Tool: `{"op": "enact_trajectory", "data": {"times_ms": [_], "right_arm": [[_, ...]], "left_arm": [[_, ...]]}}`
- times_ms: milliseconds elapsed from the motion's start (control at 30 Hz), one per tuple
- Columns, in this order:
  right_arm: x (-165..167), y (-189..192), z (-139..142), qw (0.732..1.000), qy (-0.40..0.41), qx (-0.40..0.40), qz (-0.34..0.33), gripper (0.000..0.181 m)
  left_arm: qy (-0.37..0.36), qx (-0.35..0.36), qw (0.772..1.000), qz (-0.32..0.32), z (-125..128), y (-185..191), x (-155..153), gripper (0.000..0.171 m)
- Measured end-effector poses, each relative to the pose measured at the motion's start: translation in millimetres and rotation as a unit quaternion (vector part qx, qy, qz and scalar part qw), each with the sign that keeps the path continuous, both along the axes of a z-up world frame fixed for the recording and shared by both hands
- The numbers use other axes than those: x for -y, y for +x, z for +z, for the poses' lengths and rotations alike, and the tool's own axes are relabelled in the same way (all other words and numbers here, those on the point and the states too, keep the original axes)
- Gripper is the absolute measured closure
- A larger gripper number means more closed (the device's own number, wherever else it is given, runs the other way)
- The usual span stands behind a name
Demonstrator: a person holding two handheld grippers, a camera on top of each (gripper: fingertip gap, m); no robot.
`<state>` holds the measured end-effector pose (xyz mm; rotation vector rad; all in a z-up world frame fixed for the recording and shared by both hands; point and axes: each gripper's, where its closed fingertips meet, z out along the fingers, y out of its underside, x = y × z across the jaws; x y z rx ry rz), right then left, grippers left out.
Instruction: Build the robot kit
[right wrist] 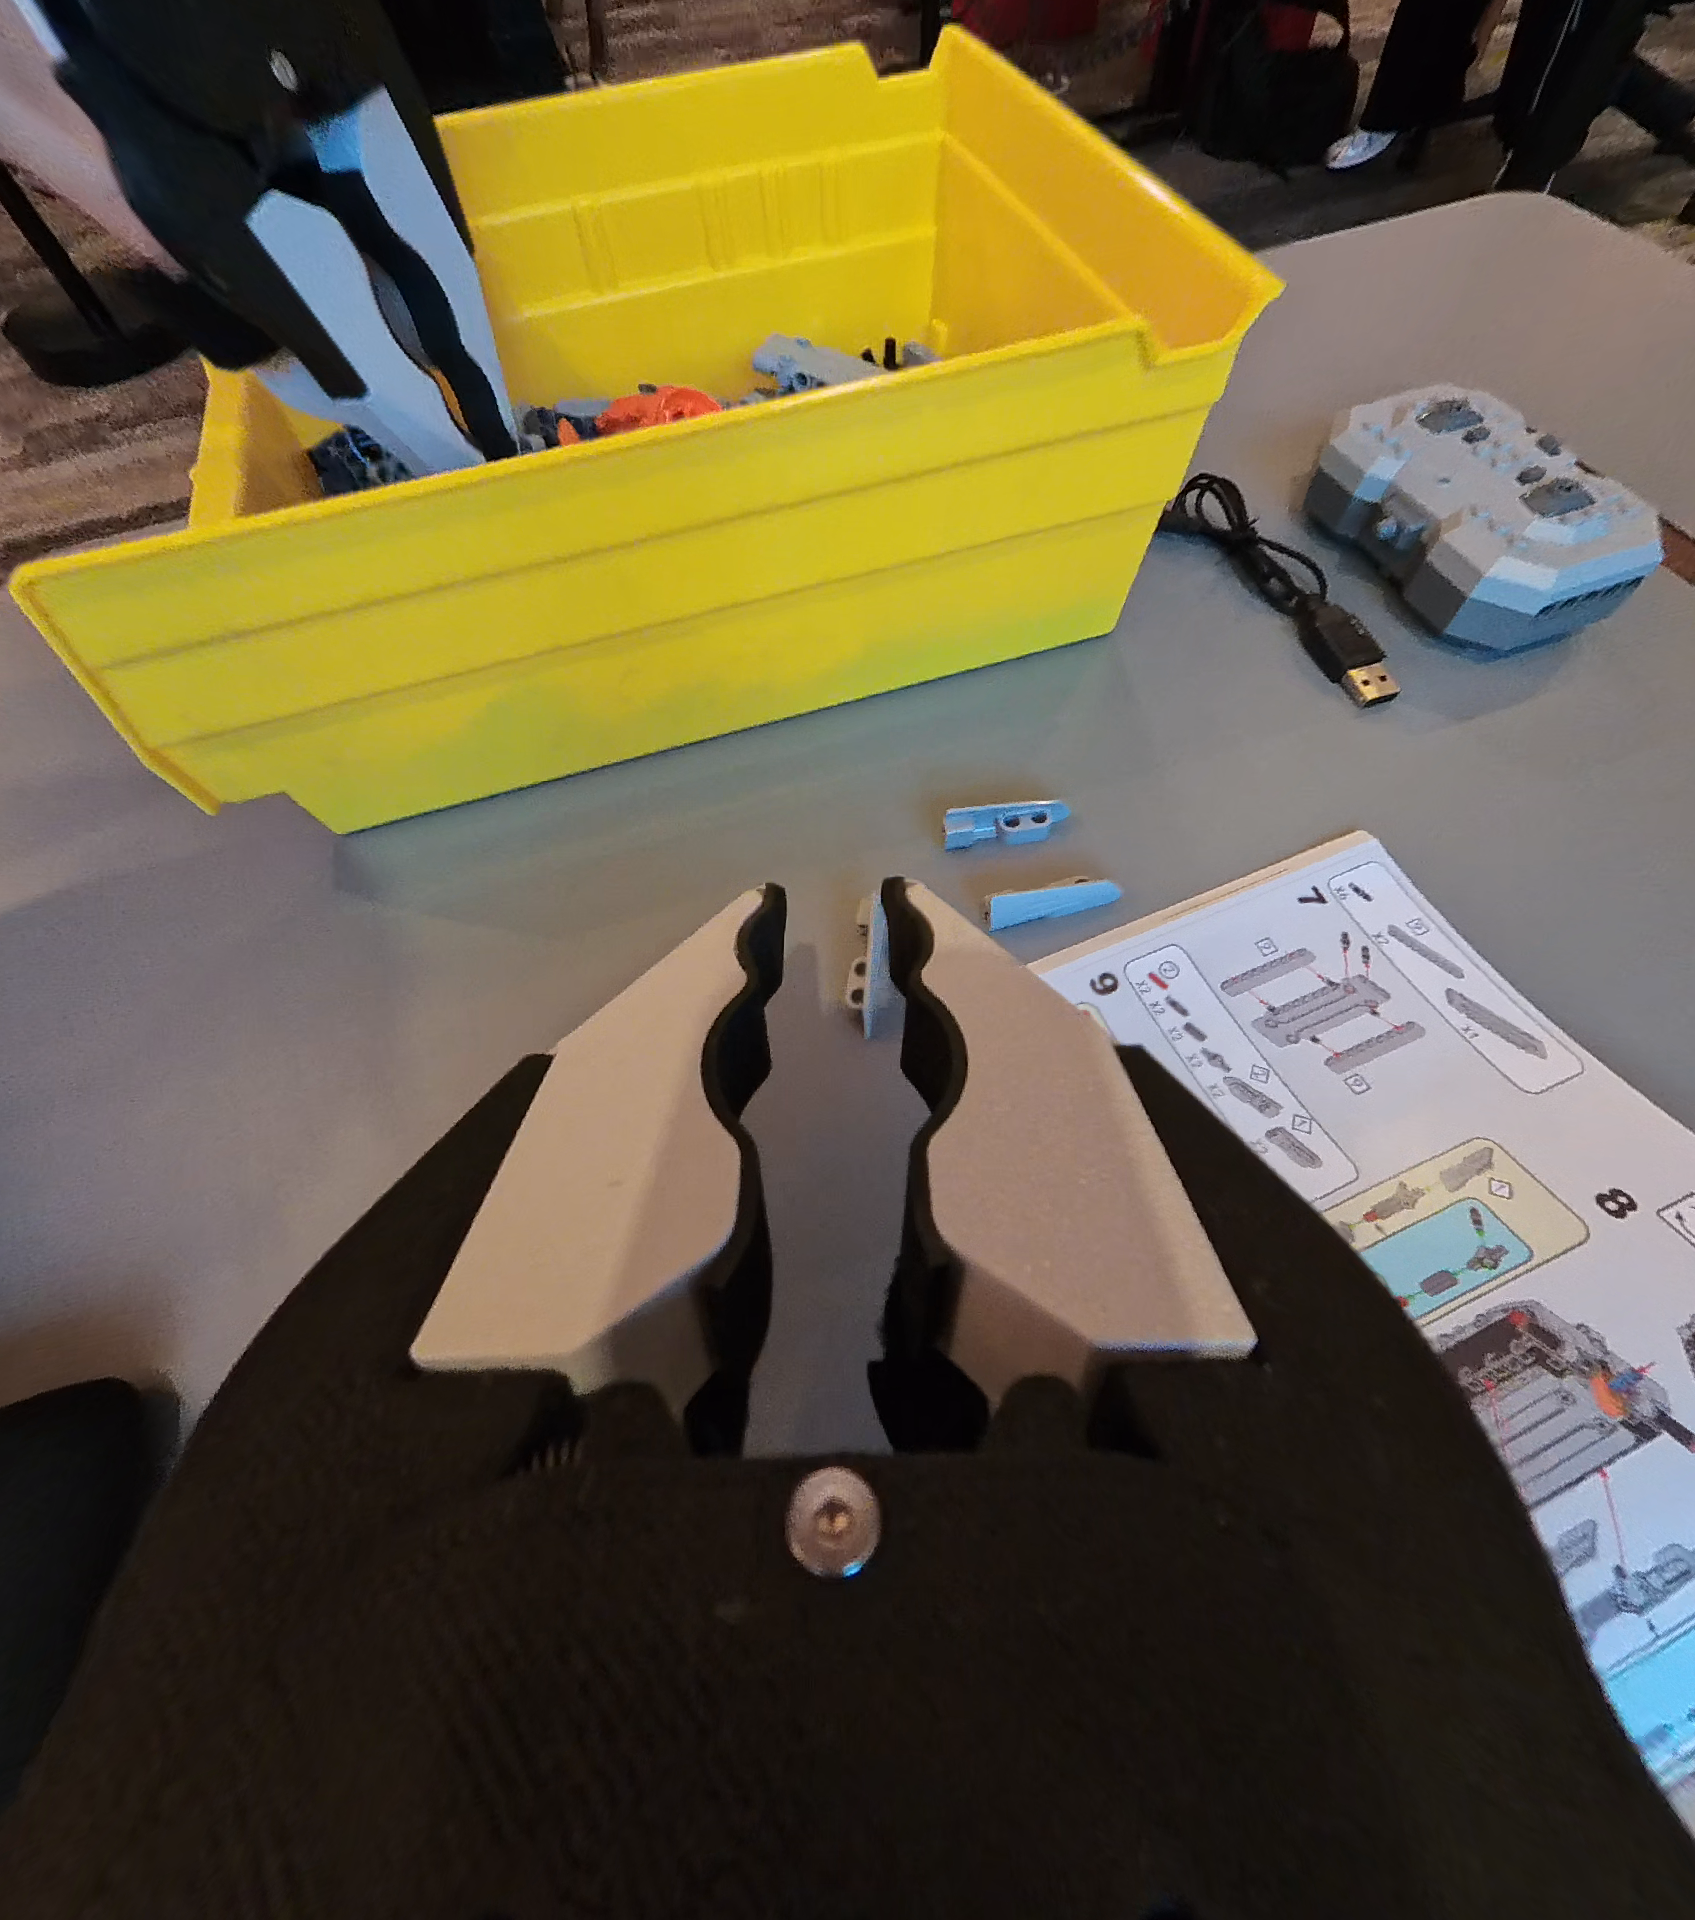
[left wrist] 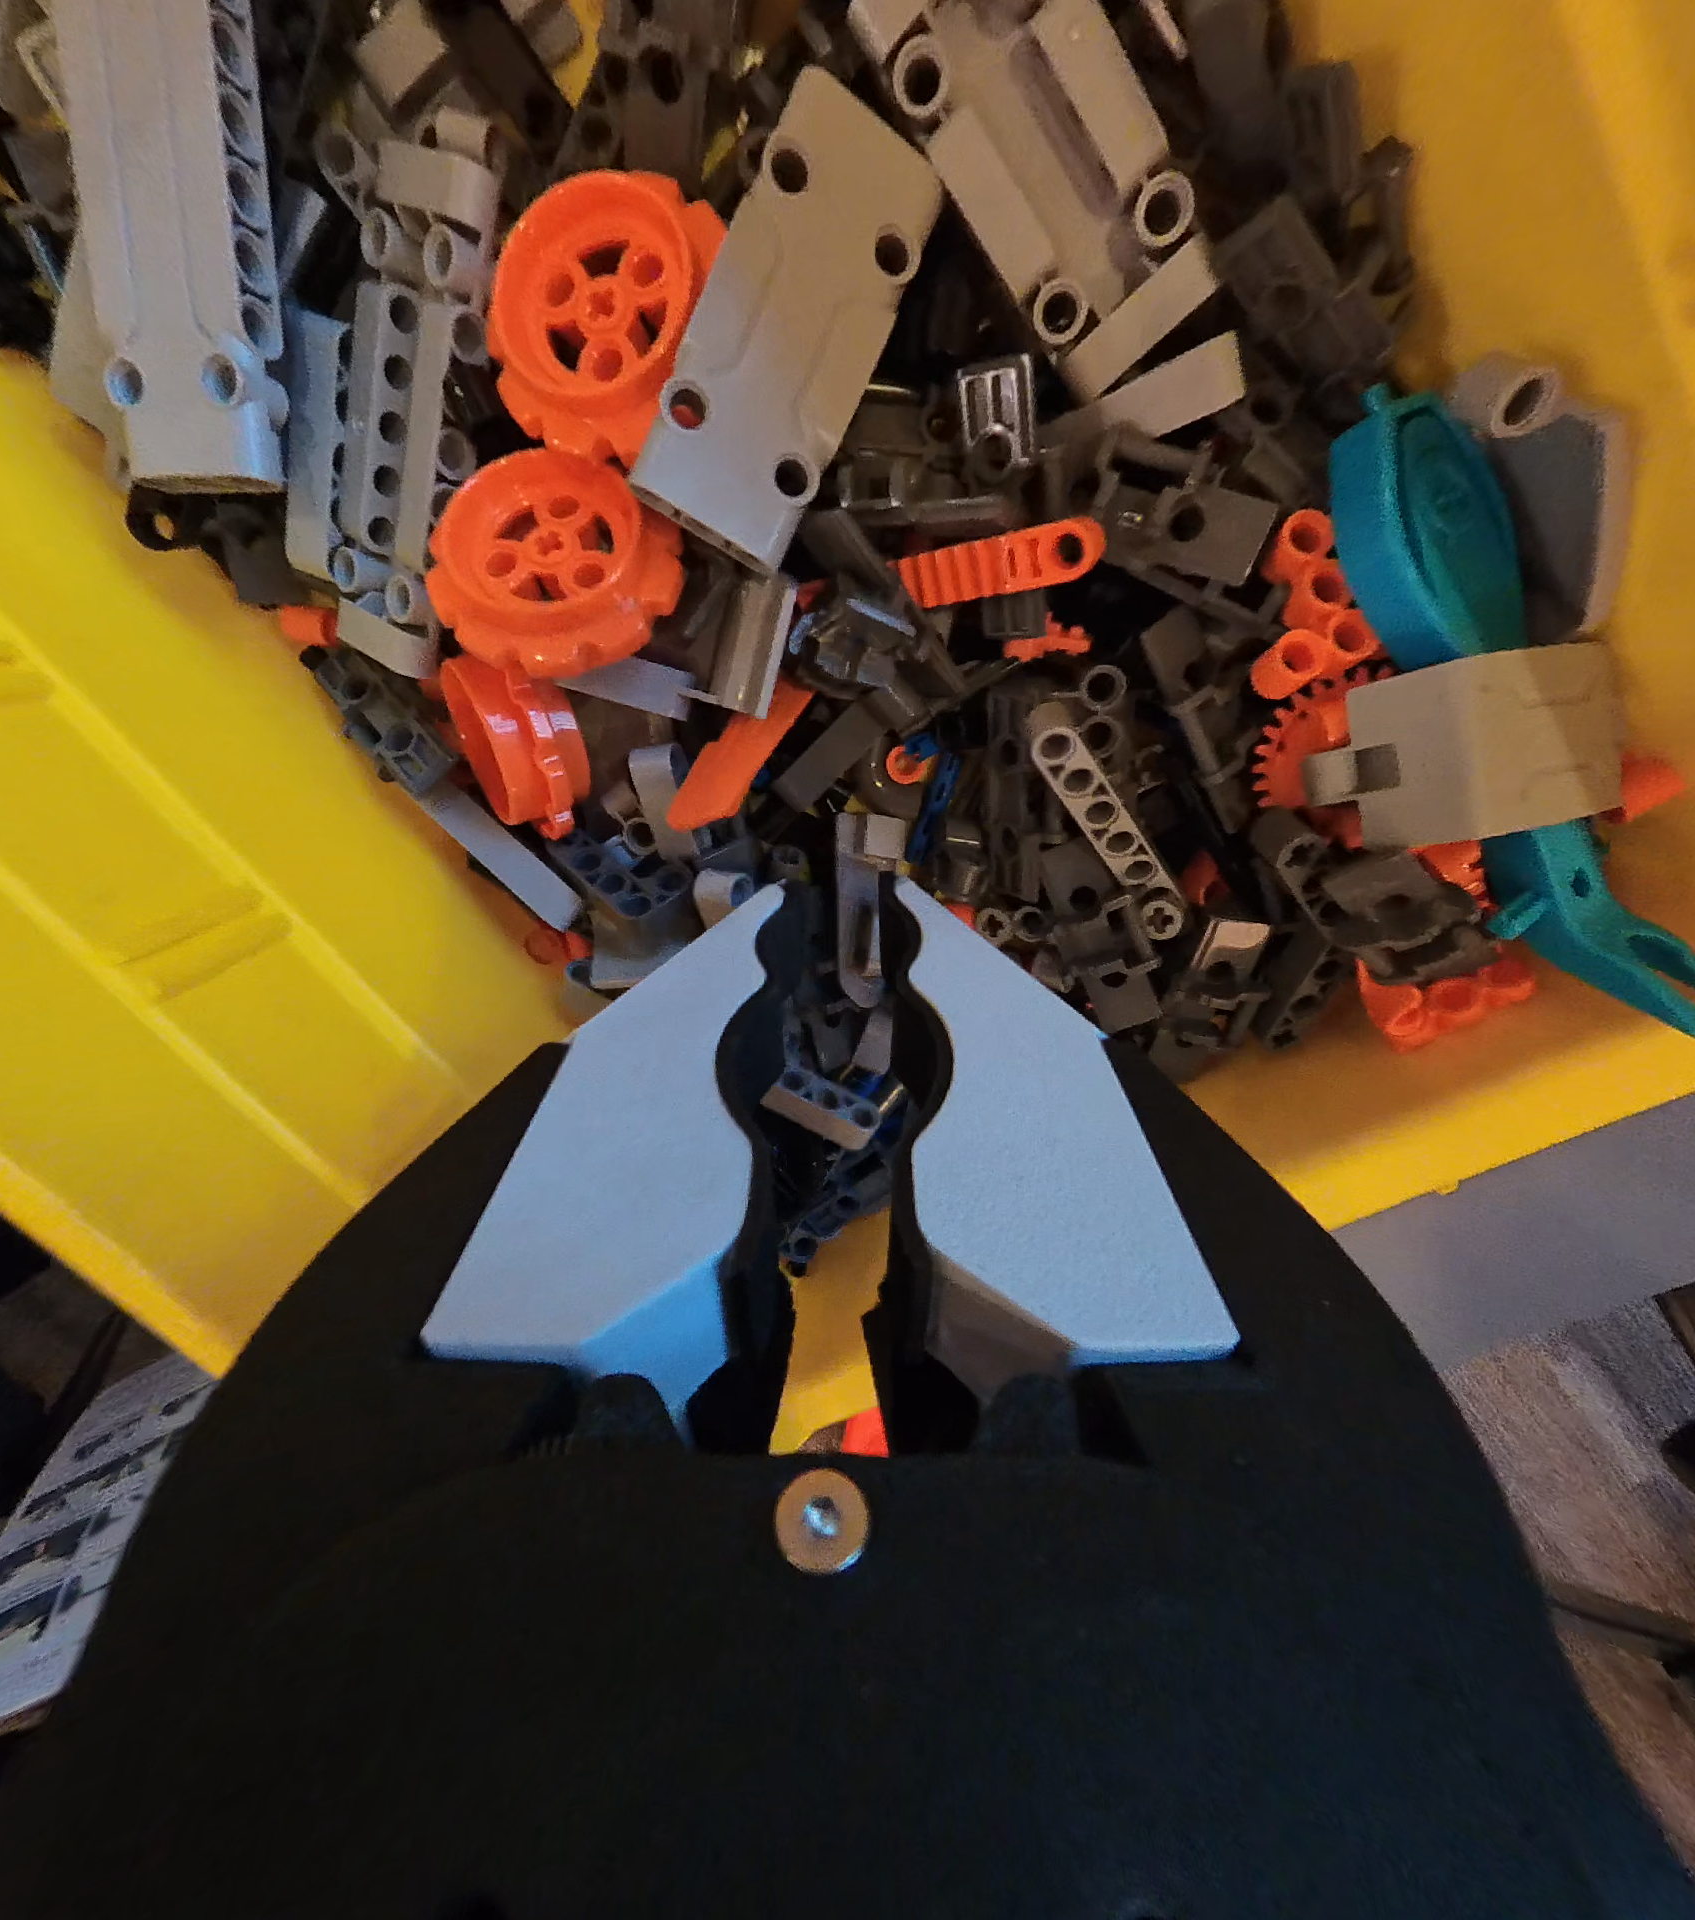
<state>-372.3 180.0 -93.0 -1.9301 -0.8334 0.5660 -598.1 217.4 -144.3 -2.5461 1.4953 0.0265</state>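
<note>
My left gripper (left wrist: 838, 904) reaches into a yellow bin (left wrist: 147, 883) full of grey, black and orange building parts. Its fingertips are closed on a small grey part (left wrist: 862, 914) that stands upright between them, just above the pile. The same gripper shows in the right wrist view (right wrist: 427, 416), dipping into the bin's left end. My right gripper (right wrist: 827, 904) hovers low over the grey table (right wrist: 147, 1039), open. A small grey part (right wrist: 872, 971) lies against the inner side of its right finger, clear of the left finger.
Two light blue parts (right wrist: 1007, 824) (right wrist: 1051, 902) lie just beyond the right gripper. An instruction sheet (right wrist: 1445, 1195) lies at the right. A black USB cable (right wrist: 1279, 582) and a grey control unit (right wrist: 1477, 520) sit at the far right. The yellow bin (right wrist: 614, 623) stands ahead. The tips of one gripper are about 25 cm away from the tips of the other. The grey control unit (right wrist: 1477, 520) is closer to my right gripper, around 25 cm from its tips; the left tips are 30 cm off.
</note>
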Motion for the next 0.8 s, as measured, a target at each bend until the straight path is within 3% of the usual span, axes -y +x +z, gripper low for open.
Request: {"op": "enact_trajectory", "data": {"times_ms": [233, 300, 533, 667, 800], "right_arm": [[-1, 4, 6, 1.0, 0.001, -0.012, -0.004, 0.162], [1, 1, 8, 1.0, -0.004, -0.024, 0.0, 0.162], [-4, 7, 2, 0.999, -0.009, -0.012, -0.028, 0.163], [-10, 14, -13, 0.998, -0.022, 0.011, -0.059, 0.164], [-14, 14, -17, 0.997, -0.019, 0.008, -0.07, 0.163]], "left_arm": [[-0.007, -0.025, 1.0, -0.018, -12, -1, 2, 0.162], [0.0, -0.023, 1.0, -0.019, -9, 0, 2, 0.171], [0.047, -0.001, 0.999, 0.028, 14, -4, -7, 0.171], [0.086, 0.055, 0.992, 0.08, 54, 12, -2, 0.171], [0.09, 0.235, 0.968, 0.022, 121, 116, 46, 0.171]]}}
